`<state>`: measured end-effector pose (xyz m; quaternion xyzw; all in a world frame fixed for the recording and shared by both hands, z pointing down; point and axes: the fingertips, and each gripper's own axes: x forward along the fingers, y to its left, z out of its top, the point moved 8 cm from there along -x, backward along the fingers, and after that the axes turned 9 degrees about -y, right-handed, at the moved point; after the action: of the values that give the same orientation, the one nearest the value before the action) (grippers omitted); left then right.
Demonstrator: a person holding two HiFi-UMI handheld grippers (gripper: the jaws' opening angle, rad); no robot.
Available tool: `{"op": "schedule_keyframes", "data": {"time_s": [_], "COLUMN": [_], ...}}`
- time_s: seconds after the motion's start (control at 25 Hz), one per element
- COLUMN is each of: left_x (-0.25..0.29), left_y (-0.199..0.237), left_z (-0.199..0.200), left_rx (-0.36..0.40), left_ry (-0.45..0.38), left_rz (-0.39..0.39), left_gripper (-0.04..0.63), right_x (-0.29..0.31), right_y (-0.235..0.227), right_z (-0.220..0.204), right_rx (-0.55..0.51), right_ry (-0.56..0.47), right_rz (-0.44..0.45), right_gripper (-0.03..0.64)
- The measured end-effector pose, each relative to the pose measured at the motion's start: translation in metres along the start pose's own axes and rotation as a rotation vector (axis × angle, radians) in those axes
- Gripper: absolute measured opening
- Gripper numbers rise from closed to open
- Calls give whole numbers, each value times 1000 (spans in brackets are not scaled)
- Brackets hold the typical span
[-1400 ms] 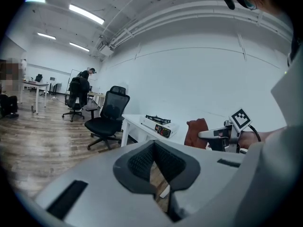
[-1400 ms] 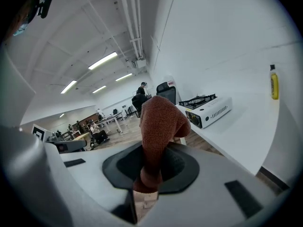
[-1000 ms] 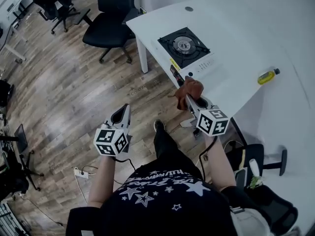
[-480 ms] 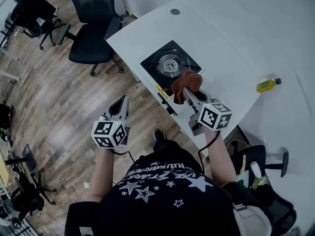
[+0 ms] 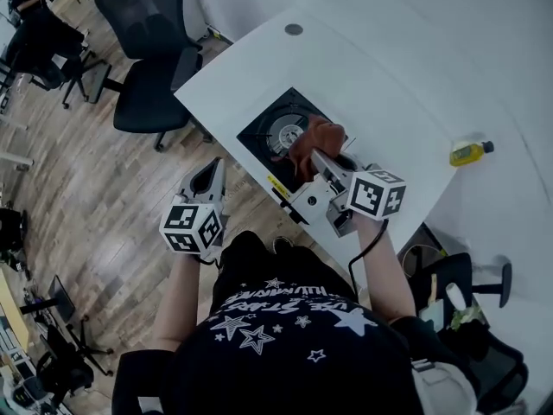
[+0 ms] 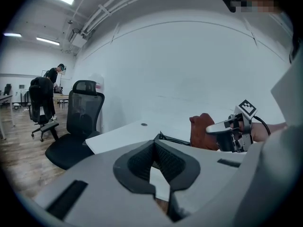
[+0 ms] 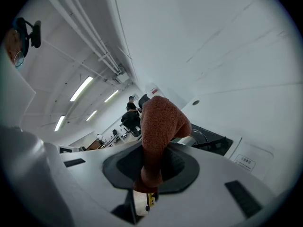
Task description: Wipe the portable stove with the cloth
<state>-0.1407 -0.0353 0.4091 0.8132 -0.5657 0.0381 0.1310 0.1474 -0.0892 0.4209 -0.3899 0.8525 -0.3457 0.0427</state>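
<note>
Office chair: a black one (image 5: 147,93) stands on the wooden floor (image 5: 95,188), off the left corner of the white table (image 5: 389,76).
Left gripper: the left gripper (image 5: 207,178) hangs out over the floor, just off the table's near edge and apart from the stove. Its own view shows the dark pads meeting at their tips with nothing between them (image 6: 154,143).
Portable stove: the stove (image 5: 259,137) sits at the table's near-left edge, a black top with a round silver burner (image 5: 282,130) in the middle and a white front panel facing the person. From the left gripper it shows only as a thin dark edge (image 6: 173,139); from the right gripper it lies just past the jaws (image 7: 213,143).
Cloth: the rust-brown cloth (image 5: 313,137) is bunched up over the right side of the stove's black top, overlapping the burner's edge. Whether it presses on the surface I cannot tell.
Right gripper: the right gripper (image 5: 316,157) reaches in over the stove's front, its jaws clamped on the cloth's lower end (image 7: 152,162), the rest of the cloth (image 7: 160,119) mushrooming above the pads.
Bottle: a small yellow bottle (image 5: 469,152) lies on its side, well away to the right.
</note>
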Motion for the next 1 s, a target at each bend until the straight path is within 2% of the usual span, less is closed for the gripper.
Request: {"op": "schedule_keyframes", "data": {"time_s": [0.28, 0.8, 1.0], "left_x": [45, 180, 220], "left_y": [21, 81, 93], "left_z": [18, 47, 52], "left_rx": [38, 62, 81], "left_ry": [3, 71, 89], "left_rz": [-90, -429, -537], "left_gripper": [8, 8, 8], "right_x": [28, 113, 146], "right_y": [-3, -7, -15], "right_z": [8, 28, 37], "right_rx": [55, 101, 94], "right_ry": [8, -36, -27], "right_rz": [-54, -280, -334], "right_gripper": [74, 74, 74]}}
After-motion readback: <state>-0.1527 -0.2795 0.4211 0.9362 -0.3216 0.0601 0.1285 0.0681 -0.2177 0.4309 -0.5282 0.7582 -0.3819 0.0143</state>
